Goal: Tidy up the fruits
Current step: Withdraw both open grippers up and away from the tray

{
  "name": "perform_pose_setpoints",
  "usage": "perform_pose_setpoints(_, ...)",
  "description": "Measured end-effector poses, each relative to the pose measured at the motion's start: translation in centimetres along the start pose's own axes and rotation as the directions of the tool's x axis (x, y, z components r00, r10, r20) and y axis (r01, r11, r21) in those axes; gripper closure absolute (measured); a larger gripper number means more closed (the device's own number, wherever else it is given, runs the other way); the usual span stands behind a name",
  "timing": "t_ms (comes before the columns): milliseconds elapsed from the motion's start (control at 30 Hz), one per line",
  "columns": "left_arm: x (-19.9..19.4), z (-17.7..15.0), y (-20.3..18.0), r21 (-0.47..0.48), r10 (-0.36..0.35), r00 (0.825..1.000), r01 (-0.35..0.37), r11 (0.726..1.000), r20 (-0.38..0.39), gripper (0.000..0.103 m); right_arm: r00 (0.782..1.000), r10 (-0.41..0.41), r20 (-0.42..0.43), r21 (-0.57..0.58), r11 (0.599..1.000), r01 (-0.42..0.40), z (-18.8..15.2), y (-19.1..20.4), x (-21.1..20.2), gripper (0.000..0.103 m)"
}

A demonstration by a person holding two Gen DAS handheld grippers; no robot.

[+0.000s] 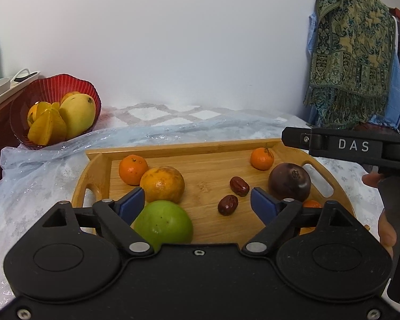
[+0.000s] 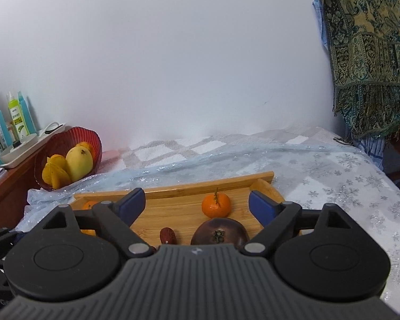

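A wooden tray (image 1: 208,149) holds loose fruit: a green apple (image 1: 164,224), a large orange (image 1: 162,184), a small mandarin (image 1: 132,169), two red dates (image 1: 238,186), a dark purple fruit (image 1: 289,181) and a stemmed mandarin (image 1: 262,158). My left gripper (image 1: 197,200) is open and empty, above the tray's near edge by the apple. My right gripper (image 2: 197,204) is open and empty, above the dark purple fruit (image 2: 218,233) and the stemmed mandarin (image 2: 216,204). A red bowl (image 1: 90,90) at far left holds a mango and starfruit.
The tray lies on a shiny pale blue cloth (image 1: 32,176) over a table against a white wall. A patterned scarf (image 1: 352,53) hangs at the right. A wooden cabinet (image 2: 10,186) at left carries bottles and a white tray.
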State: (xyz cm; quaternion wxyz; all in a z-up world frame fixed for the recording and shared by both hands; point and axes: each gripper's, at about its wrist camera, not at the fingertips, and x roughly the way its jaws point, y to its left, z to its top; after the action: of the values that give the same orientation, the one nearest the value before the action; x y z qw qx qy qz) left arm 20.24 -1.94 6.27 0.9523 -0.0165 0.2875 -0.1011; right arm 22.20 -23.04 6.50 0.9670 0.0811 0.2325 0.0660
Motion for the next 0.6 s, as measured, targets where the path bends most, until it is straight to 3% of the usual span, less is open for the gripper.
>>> perform_pose_setpoints(367, -1.9, -0.6, -0.3, 0.001, 0.004, 1.000, -0.004, 1.000, 0.017, 0.005, 0.999, 0.001, 0.034, -0.024, 1.000, -0.001, -1.1, 0.2, -2.2, 0.008)
perform_pose_setpoints(600, -2.7, -0.9, -1.0, 0.025, 0.016, 0.999, -0.016, 1.000, 0.032, 0.004, 0.999, -0.008, 0.042, -0.011, 1.000, 0.008, -2.0, -0.3, -3.3, 0.003)
